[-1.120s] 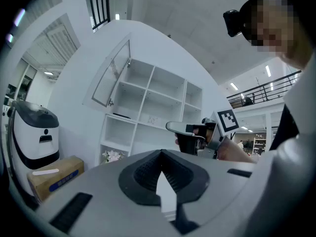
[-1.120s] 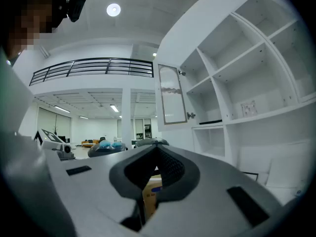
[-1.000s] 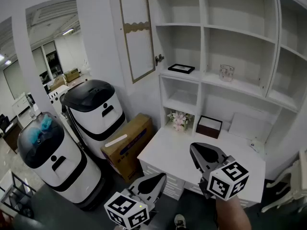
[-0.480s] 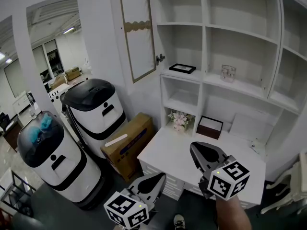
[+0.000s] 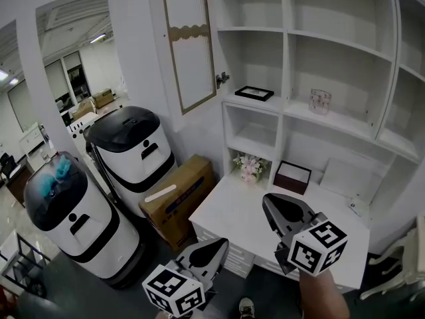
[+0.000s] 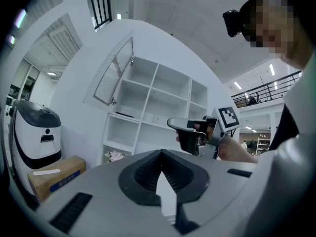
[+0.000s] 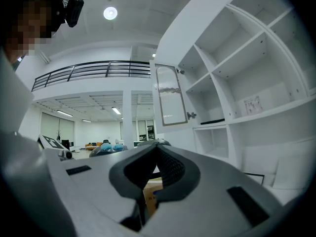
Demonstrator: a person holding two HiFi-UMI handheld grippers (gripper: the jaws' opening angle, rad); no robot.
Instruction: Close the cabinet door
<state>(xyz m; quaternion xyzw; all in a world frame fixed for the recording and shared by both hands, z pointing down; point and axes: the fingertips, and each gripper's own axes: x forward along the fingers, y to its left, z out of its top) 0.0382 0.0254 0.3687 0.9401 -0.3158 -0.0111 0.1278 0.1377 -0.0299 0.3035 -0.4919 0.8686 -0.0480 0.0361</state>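
The cabinet door point(image 5: 188, 45), white with a tan frame and a glazed panel, stands swung open at the upper left of the white shelf unit point(image 5: 285, 58). A small latch point(image 5: 222, 80) shows at its lower edge. The door also shows in the left gripper view point(image 6: 116, 73) and the right gripper view point(image 7: 171, 95). My right gripper point(image 5: 271, 206) is shut and empty, held over the desk, well below and right of the door. Lower left of it, my left gripper point(image 5: 220, 246) is shut and empty too. Neither touches the door.
Two white-and-black rounded machines point(image 5: 129, 148) point(image 5: 66, 211) and a cardboard box point(image 5: 176, 198) stand on the floor left of the white desk point(image 5: 229, 211). A picture frame point(image 5: 254, 93), a glass jar point(image 5: 320, 101), flowers point(image 5: 248, 166) and a dark box point(image 5: 292, 176) sit on the shelves.
My right gripper has crept slightly forward and up. The left gripper and the door have kept still, and both grippers stay shut.
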